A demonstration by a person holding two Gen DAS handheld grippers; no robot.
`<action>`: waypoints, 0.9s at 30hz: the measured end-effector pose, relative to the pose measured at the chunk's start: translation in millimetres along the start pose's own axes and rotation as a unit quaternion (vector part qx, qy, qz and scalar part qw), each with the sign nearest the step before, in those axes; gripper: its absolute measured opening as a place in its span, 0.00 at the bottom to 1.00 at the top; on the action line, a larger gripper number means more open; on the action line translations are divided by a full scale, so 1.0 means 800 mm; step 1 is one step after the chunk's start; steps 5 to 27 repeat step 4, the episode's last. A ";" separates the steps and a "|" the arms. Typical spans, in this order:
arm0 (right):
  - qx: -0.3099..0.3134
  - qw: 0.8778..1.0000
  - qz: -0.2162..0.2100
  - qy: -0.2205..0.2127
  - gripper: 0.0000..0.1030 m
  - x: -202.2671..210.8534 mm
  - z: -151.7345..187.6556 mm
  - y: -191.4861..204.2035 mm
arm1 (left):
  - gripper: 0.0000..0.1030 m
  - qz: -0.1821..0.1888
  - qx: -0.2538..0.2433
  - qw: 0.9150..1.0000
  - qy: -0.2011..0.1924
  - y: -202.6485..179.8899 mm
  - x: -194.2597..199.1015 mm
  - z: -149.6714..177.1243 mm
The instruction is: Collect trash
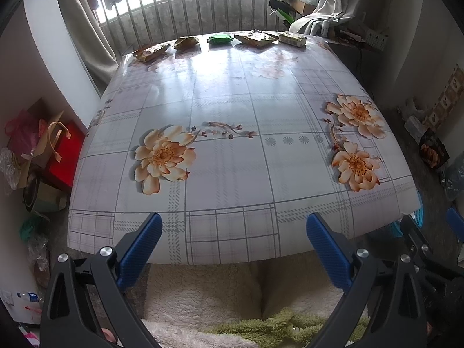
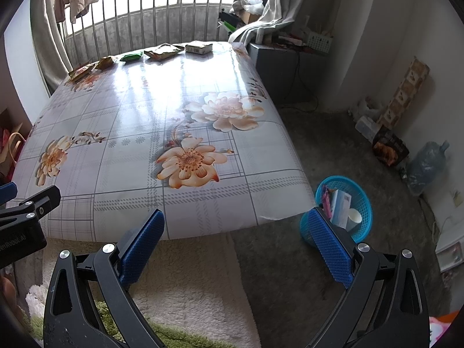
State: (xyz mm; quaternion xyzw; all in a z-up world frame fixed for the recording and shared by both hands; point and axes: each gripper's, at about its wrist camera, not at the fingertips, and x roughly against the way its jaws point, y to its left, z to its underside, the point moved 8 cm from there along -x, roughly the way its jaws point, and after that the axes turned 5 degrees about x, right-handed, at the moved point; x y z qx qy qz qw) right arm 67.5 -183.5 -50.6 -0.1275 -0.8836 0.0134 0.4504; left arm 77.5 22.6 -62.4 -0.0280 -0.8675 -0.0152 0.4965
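Observation:
Several snack wrappers lie in a row along the far edge of the flowered table (image 1: 232,156): a brown packet (image 1: 150,51), a crumpled gold one (image 1: 186,42), a green one (image 1: 220,39), a flat brown one (image 1: 255,39) and a yellow box-like pack (image 1: 292,39). They also show in the right wrist view, with the green one (image 2: 132,56) among them. My left gripper (image 1: 233,226) is open and empty over the table's near edge. My right gripper (image 2: 235,223) is open and empty at the table's near right corner. A blue trash basket (image 2: 345,208) stands on the floor to the right, with some litter inside.
A balcony railing (image 1: 203,8) and curtains back the table. Bags and a red box (image 1: 62,156) crowd the floor on the left. A cabinet (image 2: 278,66), a water bottle (image 2: 426,165) and a snack bag (image 2: 388,148) are on the right. A fluffy cover (image 1: 203,298) lies below.

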 end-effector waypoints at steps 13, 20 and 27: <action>0.000 1.000 0.000 0.001 0.92 0.000 0.000 -0.001 | 0.95 0.000 -0.001 1.000 0.000 0.000 0.000 0.000; 0.000 1.000 0.000 0.001 0.92 0.000 0.000 -0.001 | 0.95 0.000 -0.001 1.000 0.000 0.000 0.000 0.000; 0.000 1.000 0.000 0.001 0.92 0.000 0.000 -0.001 | 0.95 0.000 -0.001 1.000 0.000 0.000 0.000 0.000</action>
